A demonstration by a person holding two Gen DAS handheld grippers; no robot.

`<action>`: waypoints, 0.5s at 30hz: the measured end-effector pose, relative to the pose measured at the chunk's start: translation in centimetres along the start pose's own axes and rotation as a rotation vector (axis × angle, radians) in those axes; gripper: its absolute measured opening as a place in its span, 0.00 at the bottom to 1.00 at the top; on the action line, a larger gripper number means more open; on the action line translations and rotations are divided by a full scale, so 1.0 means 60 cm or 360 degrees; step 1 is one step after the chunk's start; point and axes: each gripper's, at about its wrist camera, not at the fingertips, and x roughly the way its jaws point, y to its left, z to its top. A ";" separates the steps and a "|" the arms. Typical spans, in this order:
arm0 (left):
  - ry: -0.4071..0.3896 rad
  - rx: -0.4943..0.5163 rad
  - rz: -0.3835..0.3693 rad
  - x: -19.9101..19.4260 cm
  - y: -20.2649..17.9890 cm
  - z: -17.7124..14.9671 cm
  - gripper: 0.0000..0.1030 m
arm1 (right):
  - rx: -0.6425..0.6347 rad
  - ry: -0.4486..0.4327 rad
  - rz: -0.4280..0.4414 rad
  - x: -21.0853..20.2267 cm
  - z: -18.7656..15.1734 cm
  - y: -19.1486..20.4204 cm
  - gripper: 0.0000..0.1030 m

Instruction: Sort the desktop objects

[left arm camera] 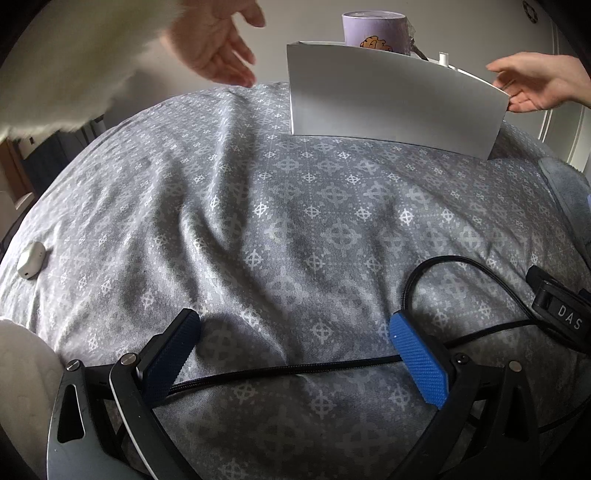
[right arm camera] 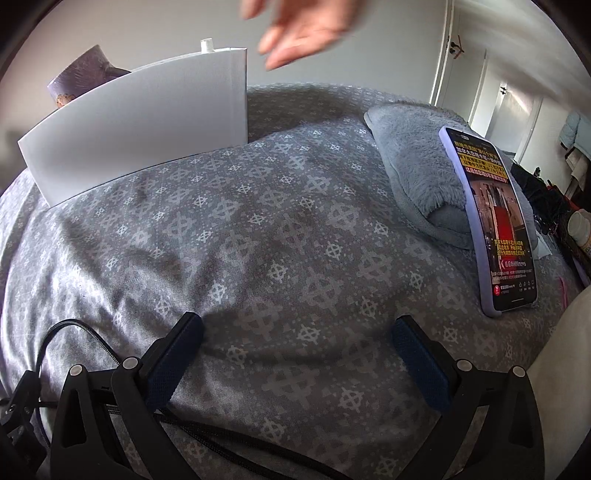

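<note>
Blue pads on your left gripper [left arm camera: 295, 354] sit spread wide and hold nothing — your right gripper [right arm camera: 297, 360] is spread and bare too. Both lie on the soft grey patterned cover [left arm camera: 295, 221], with a black cable [left arm camera: 277, 371] across the left one. It looks like nothing is sorted yet. Pick 1 thing first, maybe the small white case [left arm camera: 30, 259] at the left edge, and press gently, because the cover sinks. The phone [right arm camera: 489, 221] leans on a fluffy grey cushion [right arm camera: 413, 166] to the right. Far back stands the white box [left arm camera: 391, 99] with a purple cup [left arm camera: 375, 31] behind it, and your 2 bare hands reach near it. White doors [right arm camera: 476, 77] are beyond.
</note>
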 end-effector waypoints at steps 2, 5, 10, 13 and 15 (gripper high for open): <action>0.0000 0.0000 0.0000 0.000 0.000 0.000 1.00 | 0.0002 -0.0002 0.0003 0.010 0.000 -0.013 1.00; 0.0000 0.0000 0.0000 0.000 0.000 0.000 1.00 | 0.0003 -0.0003 0.0003 0.011 0.001 -0.012 1.00; 0.0000 0.0000 0.0000 0.000 0.000 0.000 1.00 | 0.0003 -0.0002 0.0003 0.012 0.001 -0.011 1.00; 0.0000 0.0000 0.0000 0.000 0.000 0.000 1.00 | 0.0003 -0.0002 0.0003 0.010 0.000 -0.013 1.00; 0.0000 0.0000 0.0000 0.000 0.000 0.000 1.00 | 0.0003 -0.0002 0.0003 0.009 -0.001 -0.014 1.00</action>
